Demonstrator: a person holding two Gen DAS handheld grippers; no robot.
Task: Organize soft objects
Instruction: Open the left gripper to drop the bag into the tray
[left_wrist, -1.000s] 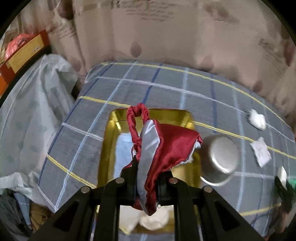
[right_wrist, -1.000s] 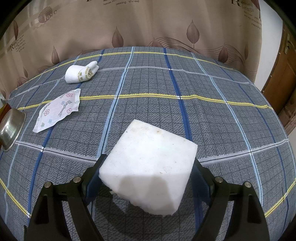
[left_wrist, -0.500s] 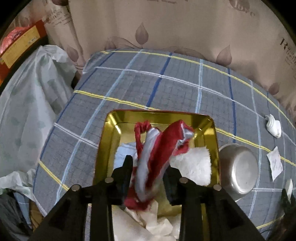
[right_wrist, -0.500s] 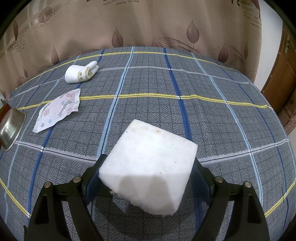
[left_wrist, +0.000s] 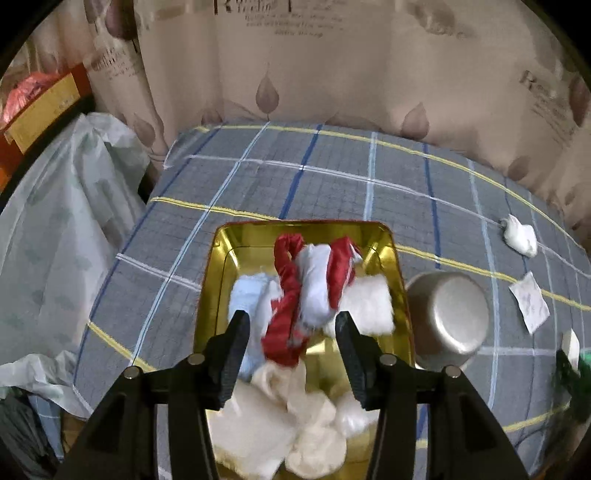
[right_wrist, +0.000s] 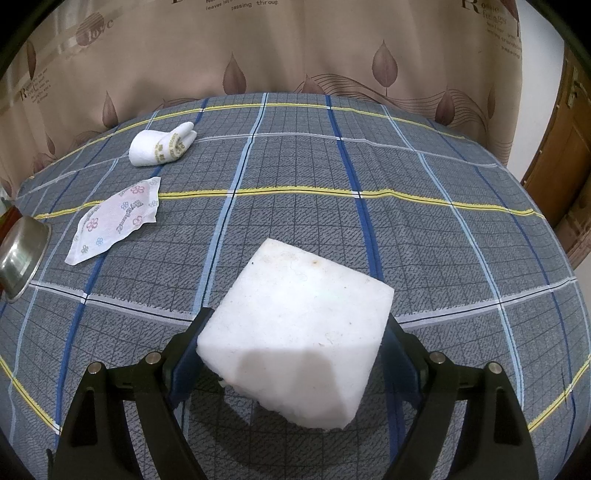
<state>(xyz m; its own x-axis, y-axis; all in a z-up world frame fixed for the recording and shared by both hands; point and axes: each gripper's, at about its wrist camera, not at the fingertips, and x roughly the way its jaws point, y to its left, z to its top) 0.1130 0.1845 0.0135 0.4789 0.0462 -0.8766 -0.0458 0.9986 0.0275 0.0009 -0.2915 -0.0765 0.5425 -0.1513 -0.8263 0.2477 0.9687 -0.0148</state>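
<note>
Curtain (right_wrist: 295, 55) printed "love", "leaves passing through" (partly cut off), rolled towel (right_wrist: 162, 147) gold lettering unreadable

Steel bowl (left_wrist: 448, 315) upside down on plaid cloth (right_wrist: 332, 221); leaf-print curtain (right_wrist: 295, 48) behind; wooden door (right_wrist: 565, 162) right.

Beige curtain (right_wrist: 295, 48) with brown leaf prints and printed lettering hangs right behind the table (right_wrist: 424, 229), which is covered by a grey plaid cloth with blue, white and yellow lines. Wooden door (right_wrist: 561, 162) right of the curtain. Pale plastic sheeting (left_wrist: 62, 229) left of the table; orange-yellow box (left_wrist: 40, 107) behind it. Dim indoor light.
</note>
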